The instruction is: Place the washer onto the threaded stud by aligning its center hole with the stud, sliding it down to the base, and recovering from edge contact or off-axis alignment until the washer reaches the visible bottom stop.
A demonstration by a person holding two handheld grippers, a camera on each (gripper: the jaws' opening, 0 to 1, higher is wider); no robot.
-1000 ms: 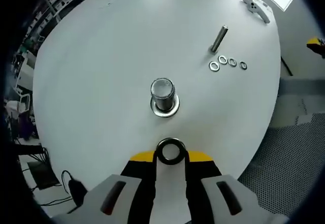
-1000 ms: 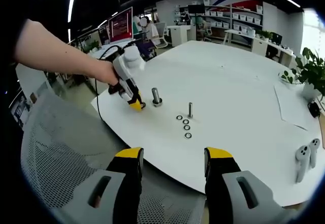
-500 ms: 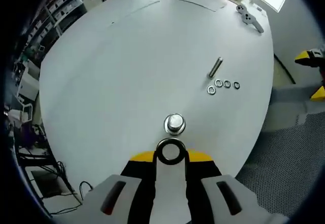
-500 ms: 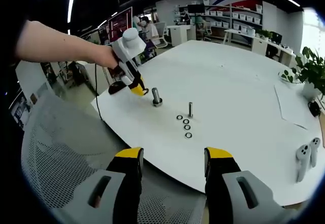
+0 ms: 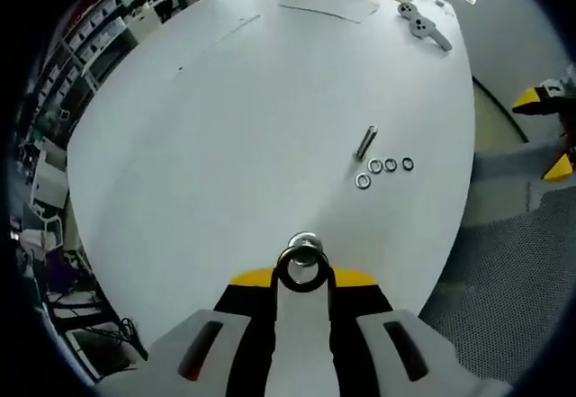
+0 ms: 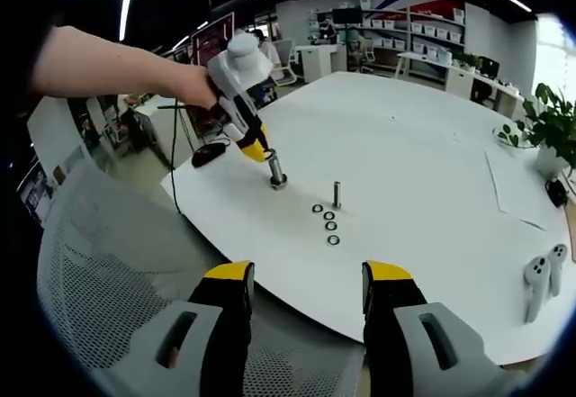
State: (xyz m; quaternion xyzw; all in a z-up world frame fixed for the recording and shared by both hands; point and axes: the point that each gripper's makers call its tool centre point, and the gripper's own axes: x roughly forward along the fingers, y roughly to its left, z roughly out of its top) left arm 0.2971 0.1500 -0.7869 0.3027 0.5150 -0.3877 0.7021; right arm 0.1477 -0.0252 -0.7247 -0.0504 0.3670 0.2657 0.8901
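One flat silver metal washer [image 5: 302,269] is pinched edge-on at the tips of the left claw [image 5: 302,275], whose yellow-tipped jaws are clamped on its rim, so the ring's open hole faces forward along the claw. Just past it, partly seen through and over the ring, rises the rounded top of the upright silver threaded stud [image 5: 305,240], standing on the white round table [image 5: 225,118]; the stud's long axis runs roughly along the line of sight, which suggests the claw is above it and nearly on-axis. In the right gripper view the left claw [image 6: 256,152] sits just over the stud [image 6: 276,172], coming at it on a slant, with another washer already lying around the stud's base as far as I can tell. The hole seems a little short of the stud top, so the coming move likely needs a small forward shift and levelling before lowering. The right claw [image 6: 306,275] hangs off the table edge with jaws apart and empty, well away; the left is the nearer one
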